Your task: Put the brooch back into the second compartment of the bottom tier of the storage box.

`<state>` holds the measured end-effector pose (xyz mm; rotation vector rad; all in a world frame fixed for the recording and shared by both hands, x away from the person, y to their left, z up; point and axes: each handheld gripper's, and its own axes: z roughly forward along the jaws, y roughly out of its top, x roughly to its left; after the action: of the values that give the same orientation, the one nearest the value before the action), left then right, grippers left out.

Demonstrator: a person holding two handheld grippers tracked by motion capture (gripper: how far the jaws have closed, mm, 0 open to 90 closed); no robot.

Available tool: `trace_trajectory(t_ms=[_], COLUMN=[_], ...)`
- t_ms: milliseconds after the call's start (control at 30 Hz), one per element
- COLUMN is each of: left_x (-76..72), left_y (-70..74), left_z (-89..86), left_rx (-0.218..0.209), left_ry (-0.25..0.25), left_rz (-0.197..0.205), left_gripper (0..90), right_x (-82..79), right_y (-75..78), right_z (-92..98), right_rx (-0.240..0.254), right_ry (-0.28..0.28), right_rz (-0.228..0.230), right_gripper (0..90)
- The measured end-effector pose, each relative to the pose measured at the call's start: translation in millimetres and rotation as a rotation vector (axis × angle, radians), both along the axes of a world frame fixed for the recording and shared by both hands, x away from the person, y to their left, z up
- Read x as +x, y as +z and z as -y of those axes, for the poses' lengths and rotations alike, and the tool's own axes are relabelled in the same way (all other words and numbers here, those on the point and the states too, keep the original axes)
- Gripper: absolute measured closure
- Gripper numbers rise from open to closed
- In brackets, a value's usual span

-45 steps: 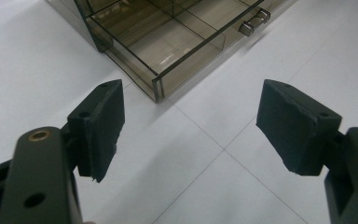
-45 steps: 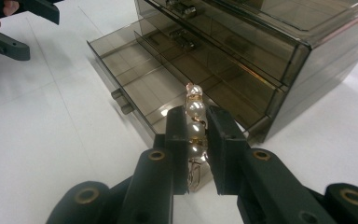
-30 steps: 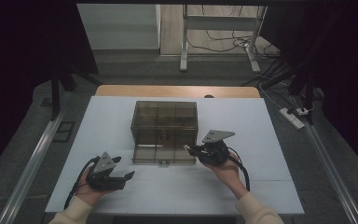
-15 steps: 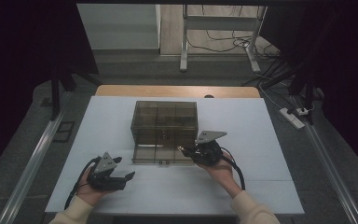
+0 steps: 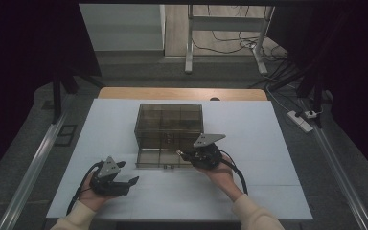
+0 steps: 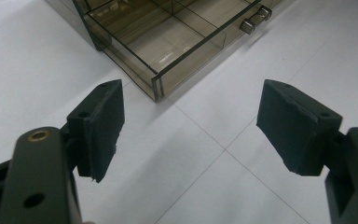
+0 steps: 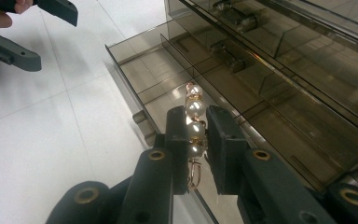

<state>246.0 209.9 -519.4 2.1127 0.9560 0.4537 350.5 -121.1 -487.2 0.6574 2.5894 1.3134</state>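
Note:
A smoky clear drawer box (image 5: 168, 125) stands mid-table with its bottom drawer (image 5: 159, 158) pulled out toward me. My right gripper (image 5: 182, 154) is at the drawer's right front corner, shut on a pearl and gold clip (image 7: 195, 111). In the right gripper view the clip (image 7: 195, 111) sticks out past the jaws over the open drawer (image 7: 168, 79). My left gripper (image 5: 128, 175) rests on the table at the front left, open with nothing between its pads (image 6: 98, 126). The drawer's front corner (image 6: 156, 86) and its handle (image 6: 254, 21) lie ahead of it.
The white table (image 5: 268, 134) has bare room to the left, right and front of the box. Dividers split the drawer (image 7: 223, 93) into compartments. A power strip (image 5: 301, 120) and cables lie on the floor beyond the table's right edge.
My right gripper has moved left with the pearl clip, up to the open drawer. The left gripper has stayed where it was.

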Motion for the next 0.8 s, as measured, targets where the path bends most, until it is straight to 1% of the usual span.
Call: trace_trajectory(t_ms=[333, 800], left_x=[0.1, -0.4], left_y=[-0.2, -0.3], left_z=[-0.2, 0.3], left_rx=[0.005, 0.010], left_ry=[-0.001, -0.002], left_rz=[0.001, 0.002], left_gripper=[24.2, 24.1], right_x=[6.5, 12.4], right_y=[-3.3, -9.9], right_z=[-12.4, -31.8], right_rx=[-0.002, -0.025], right_ry=[0.008, 0.036], right_rz=[-0.005, -0.018], right_gripper=[77.3, 77.0])
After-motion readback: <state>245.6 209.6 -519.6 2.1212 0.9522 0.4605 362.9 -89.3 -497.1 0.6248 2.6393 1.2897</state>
